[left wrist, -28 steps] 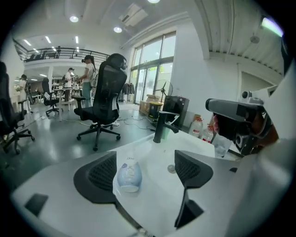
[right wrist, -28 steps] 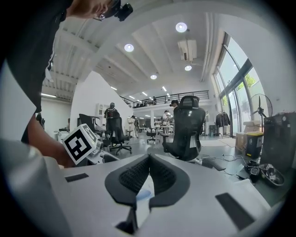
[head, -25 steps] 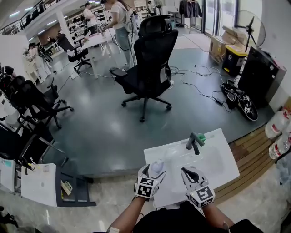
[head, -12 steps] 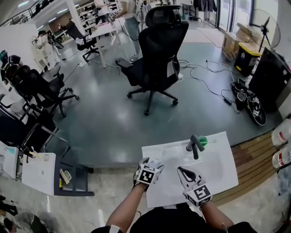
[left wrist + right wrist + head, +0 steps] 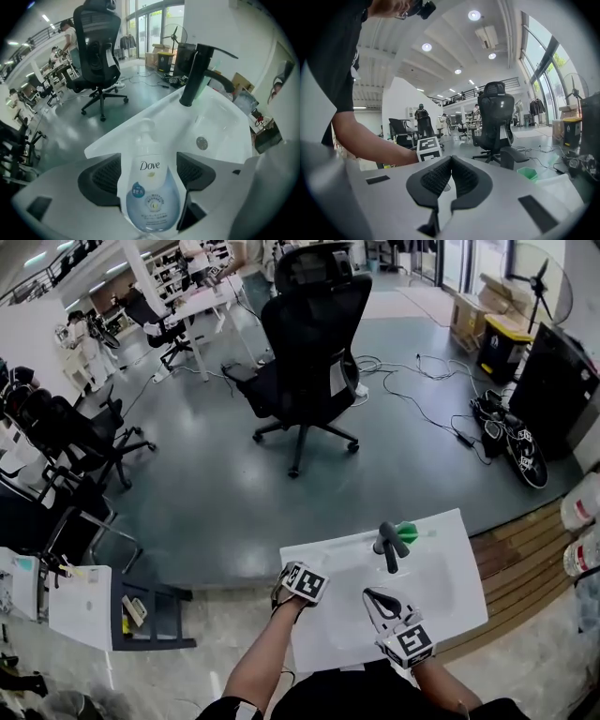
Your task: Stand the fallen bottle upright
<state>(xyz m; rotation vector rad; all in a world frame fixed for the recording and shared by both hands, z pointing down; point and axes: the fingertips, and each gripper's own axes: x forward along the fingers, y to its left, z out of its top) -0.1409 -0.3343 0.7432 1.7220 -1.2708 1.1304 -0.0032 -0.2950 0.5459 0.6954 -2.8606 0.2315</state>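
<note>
— Where to find the bottle (image 5: 151, 201)?
— Pinched tight in the left gripper (image 5: 149, 169), just this side of the tap (image 5: 196, 75). Probably slippery and squishy; best held round the fat middle.
— And the right gripper (image 5: 451, 161)?
— Closed, holding nothing, also this side of the tap.

We look down on a grey floor (image 5: 234, 493) with a black office chair (image 5: 314, 334) at its middle and loose cables (image 5: 422, 381) trailing to the right. Dark chairs (image 5: 75, 437) crowd the left, and white tables (image 5: 202, 306) stand far back. A fan (image 5: 536, 273), cardboard boxes (image 5: 466, 320) and a black cabinet (image 5: 553, 381) line the right. Round ceiling lights (image 5: 474, 15) shine beside tall windows (image 5: 541, 65).
</note>
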